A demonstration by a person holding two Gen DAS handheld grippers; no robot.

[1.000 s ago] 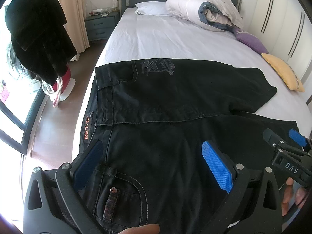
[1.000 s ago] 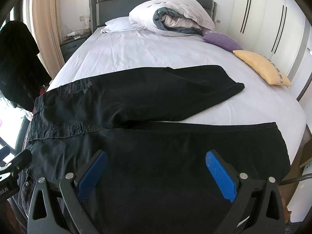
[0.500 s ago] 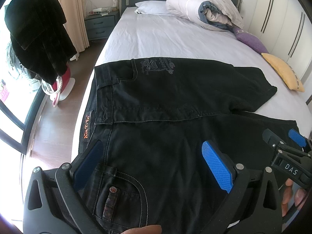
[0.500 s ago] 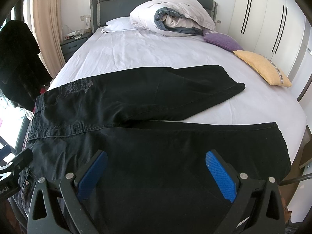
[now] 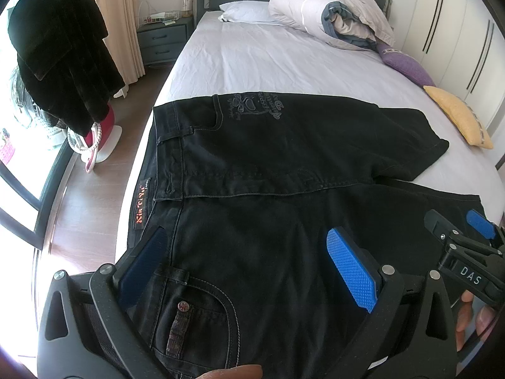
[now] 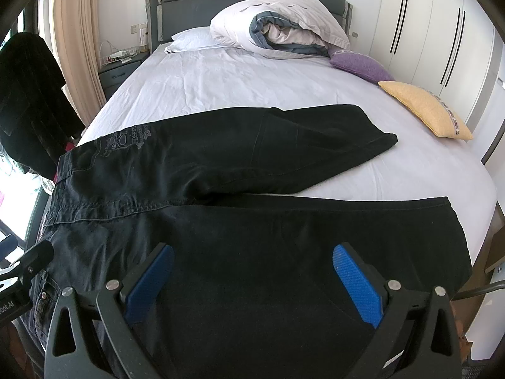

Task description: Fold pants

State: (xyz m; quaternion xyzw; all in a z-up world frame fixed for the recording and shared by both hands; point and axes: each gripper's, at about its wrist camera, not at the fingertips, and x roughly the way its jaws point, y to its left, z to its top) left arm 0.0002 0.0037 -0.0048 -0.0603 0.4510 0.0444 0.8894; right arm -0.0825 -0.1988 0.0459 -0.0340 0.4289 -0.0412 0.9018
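Black jeans (image 5: 268,164) lie spread flat across the foot of the bed, waistband at the left edge, both legs running right. The far leg (image 6: 284,151) angles away from the near leg (image 6: 315,237). My left gripper (image 5: 246,262) hovers open over the near hip, above the front pocket (image 5: 195,312), blue pads wide apart with nothing between them. My right gripper (image 6: 252,271) is open over the near leg's thigh. In the left wrist view the right gripper (image 5: 467,252) shows at the right edge, with fingers of a hand (image 5: 470,315) behind it.
White bedsheet (image 6: 221,85) stretches beyond the jeans. A rolled duvet (image 6: 281,28), purple cushion (image 6: 359,63) and yellow cushion (image 6: 426,107) sit at the head and right side. A dark coat (image 5: 60,57) hangs left of the bed over wood floor; wardrobes (image 6: 442,31) stand to the right.
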